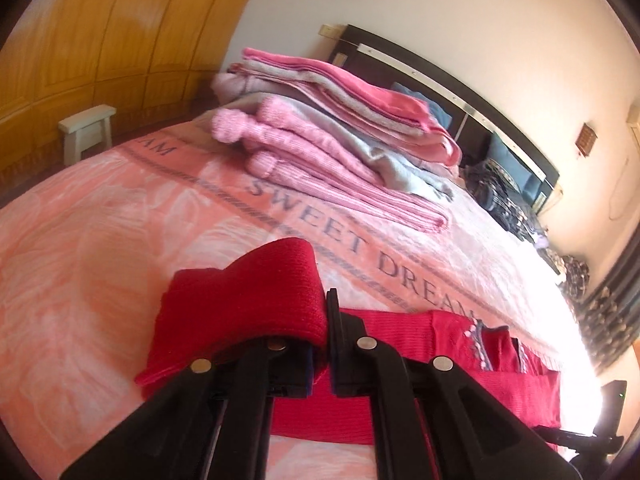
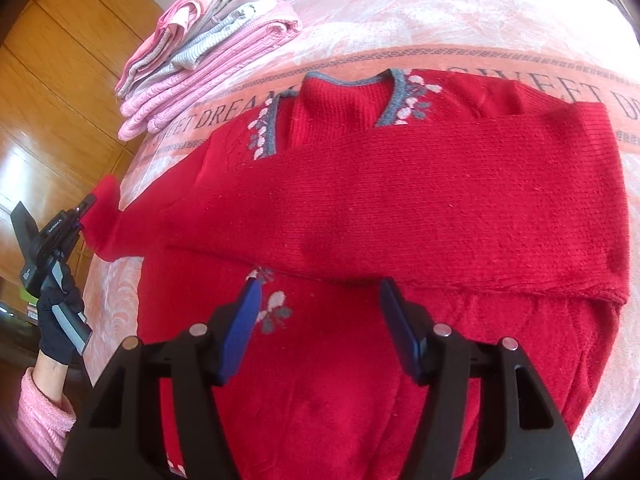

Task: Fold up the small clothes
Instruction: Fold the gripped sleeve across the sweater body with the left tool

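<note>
Spread flat across a pink bed blanket [image 2: 400, 12] lettered "SWEET DREAM": a red sweater [image 2: 400, 216] with grey neckline trim, one sleeve folded over its chest. Clamped shut on the other sleeve's cuff [image 1: 248, 300] at the bed's edge, lifted clear of the blanket: the left gripper [image 1: 320, 352], also seen from the right wrist view far left, held by a dark-gloved hand [image 2: 56, 320] in a pink sleeve. Poised just above the sweater's lower front, blue pads [image 2: 240, 336] spread wide and holding nothing: the right gripper [image 2: 320, 320]. Stacked further up the bed, well apart: a pile of folded pink and grey clothes [image 1: 320, 128]. Cut off by the gripper body: the sweater's hem. Blurred beyond the pile: dark patterned bedding against the headboard [image 1: 460, 96]
</note>
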